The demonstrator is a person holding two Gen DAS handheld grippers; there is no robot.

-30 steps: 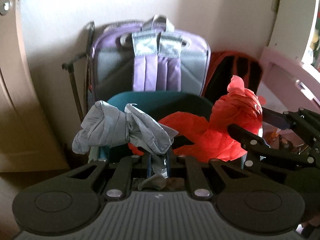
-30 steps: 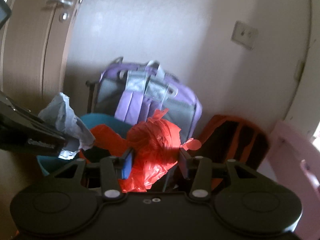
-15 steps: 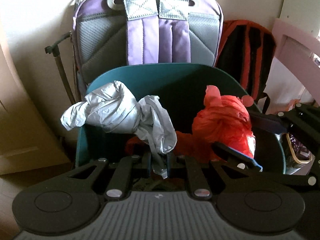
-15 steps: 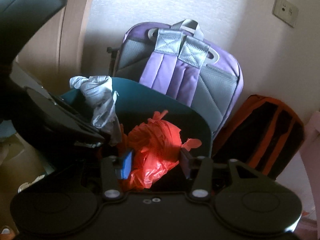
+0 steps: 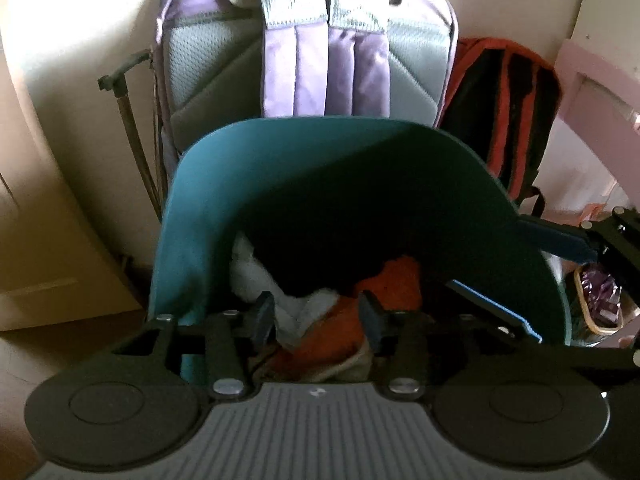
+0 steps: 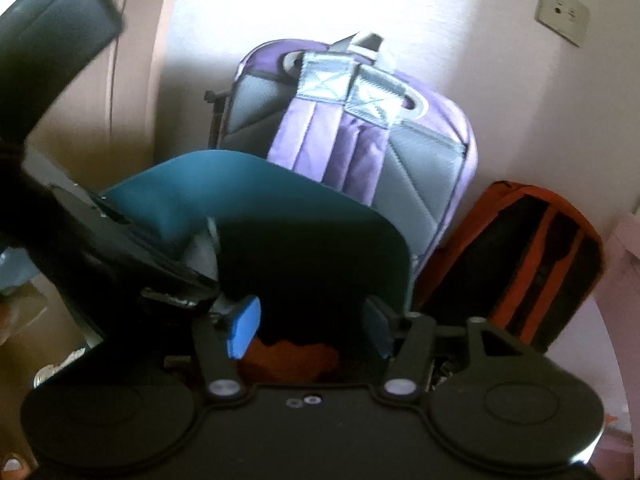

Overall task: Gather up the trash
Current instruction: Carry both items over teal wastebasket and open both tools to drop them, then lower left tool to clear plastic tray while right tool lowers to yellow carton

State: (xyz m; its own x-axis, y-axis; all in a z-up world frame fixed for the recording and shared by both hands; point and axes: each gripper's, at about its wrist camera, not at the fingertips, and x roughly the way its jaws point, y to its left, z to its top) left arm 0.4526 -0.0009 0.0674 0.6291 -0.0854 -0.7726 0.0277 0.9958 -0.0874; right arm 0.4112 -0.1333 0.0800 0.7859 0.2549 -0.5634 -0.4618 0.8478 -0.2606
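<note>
Against the wall, backed by a purple backpack [image 5: 320, 60], the teal bin [image 5: 200, 200] holds grey and red trash [image 5: 304, 316] directly below both spread, empty grippers [image 5: 316, 316] [image 6: 310, 328].

Purple-grey backpack [image 5: 312, 52] against wall, orange-black bag [image 5: 500, 112] beside it — wall socket [image 6: 562, 14]
</note>
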